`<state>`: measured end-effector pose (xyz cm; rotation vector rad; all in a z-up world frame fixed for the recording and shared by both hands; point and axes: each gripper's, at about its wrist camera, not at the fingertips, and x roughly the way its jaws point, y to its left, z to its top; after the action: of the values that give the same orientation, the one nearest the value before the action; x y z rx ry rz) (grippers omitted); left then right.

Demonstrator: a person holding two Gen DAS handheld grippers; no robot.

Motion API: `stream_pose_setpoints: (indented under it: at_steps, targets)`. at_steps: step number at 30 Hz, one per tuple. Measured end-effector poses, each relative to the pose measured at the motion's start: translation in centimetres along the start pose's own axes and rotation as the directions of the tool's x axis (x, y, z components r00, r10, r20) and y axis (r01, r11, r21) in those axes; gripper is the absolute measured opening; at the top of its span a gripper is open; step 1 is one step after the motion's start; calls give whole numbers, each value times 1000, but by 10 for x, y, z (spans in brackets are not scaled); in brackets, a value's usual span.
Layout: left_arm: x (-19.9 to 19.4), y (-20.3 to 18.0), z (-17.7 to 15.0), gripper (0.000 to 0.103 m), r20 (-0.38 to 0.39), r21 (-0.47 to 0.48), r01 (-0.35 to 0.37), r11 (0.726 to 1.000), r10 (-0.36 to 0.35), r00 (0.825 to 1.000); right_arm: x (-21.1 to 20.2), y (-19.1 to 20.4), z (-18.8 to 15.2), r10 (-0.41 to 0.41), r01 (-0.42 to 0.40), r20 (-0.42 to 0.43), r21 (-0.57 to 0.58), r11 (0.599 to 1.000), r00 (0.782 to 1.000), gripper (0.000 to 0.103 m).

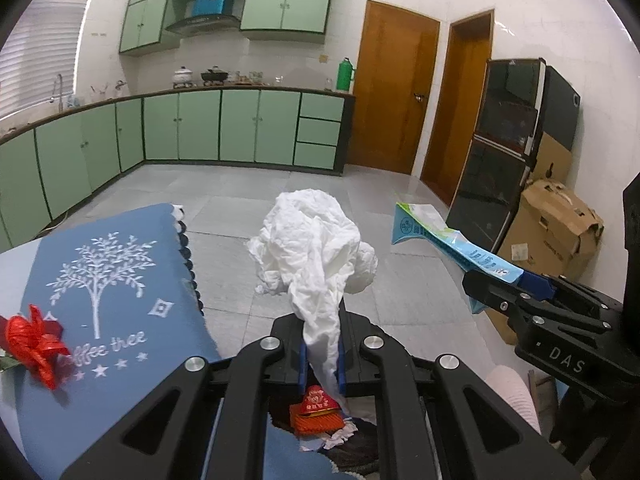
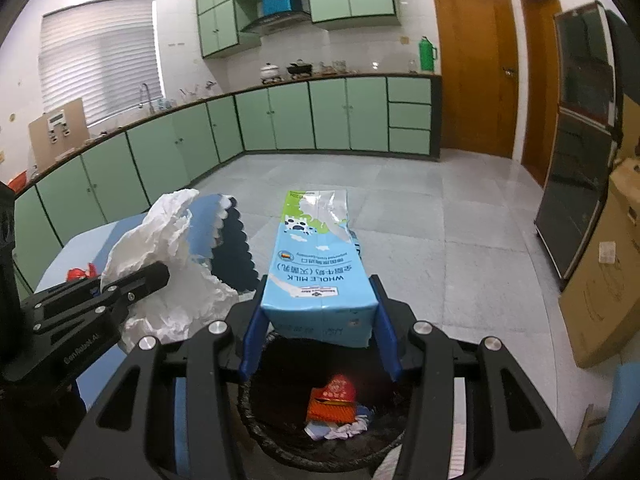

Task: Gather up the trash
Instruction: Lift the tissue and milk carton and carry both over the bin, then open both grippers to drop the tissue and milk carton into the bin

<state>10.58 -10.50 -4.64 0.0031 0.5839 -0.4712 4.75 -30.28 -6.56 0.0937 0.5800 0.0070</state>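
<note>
Two wrist views look across a kitchen with green cabinets, a grey tiled floor and wooden doors at the upper right.

In the left wrist view, the left tool (image 1: 322, 364) sits at the bottom centre, its blue pads pressed together on the lower tail of a crumpled white tissue (image 1: 316, 244). The tissue billows upward into the middle of the frame. Directly below the tool, at the bottom edge, an orange-red wrapper (image 1: 316, 414) lies among paper scraps. On the left, a table (image 1: 12, 264) carries a blue cloth (image 1: 116, 280) printed with a white tree and the words "coffee tree". A red ribbon bow (image 1: 34, 344) rests on the cloth near the left edge. At the right, the right tool (image 1: 532, 284) enters from the side, pinching a light blue milk carton (image 1: 452, 242) that tilts toward the upper left.

In the right wrist view, the right tool (image 2: 320, 336) is at lower centre, its blue fingers (image 2: 252, 340) clamped on either side of the milk carton (image 2: 316, 264), which is labelled "WHOLE MILK" upside down and points away from the camera. Just below the carton, a trash bin (image 2: 250, 400) lined with a black bag opens at the bottom centre, holding the orange-red wrapper (image 2: 332, 402) and scraps. At the left, the left tool (image 2: 100, 292) grips the white tissue (image 2: 160, 256), near the bin's rim. A cardboard box (image 2: 600, 280) stands at the right edge.
</note>
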Motion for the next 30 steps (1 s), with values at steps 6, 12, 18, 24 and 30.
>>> stream_pose_setpoints:
  at_steps: [6,12,18,24,30]
  targets:
    - [19,-6,-3,10,-39,20,0,1000,1,999,13,-15,-12,-20,21,-38,25,999,999,45]
    - [37,-12,-3,16,-79,24,-1,1000,3,997,29,-19,-18,-42,45,-74,39,998,996,49]
    - [43,-7,-1,44,-87,4,-11,1000,12,996,37,-25,-24,-84,88,-90,45,995,992,76]
    - [34,10,1,68,-76,-25,-54,998,52,996,37,-27,-22,-90,96,-79,72,993,993,91]
    - [15,31,2,72,-54,-46,-105,993,103,993,34,-14,-13,-47,52,-67,75,996,997,92]
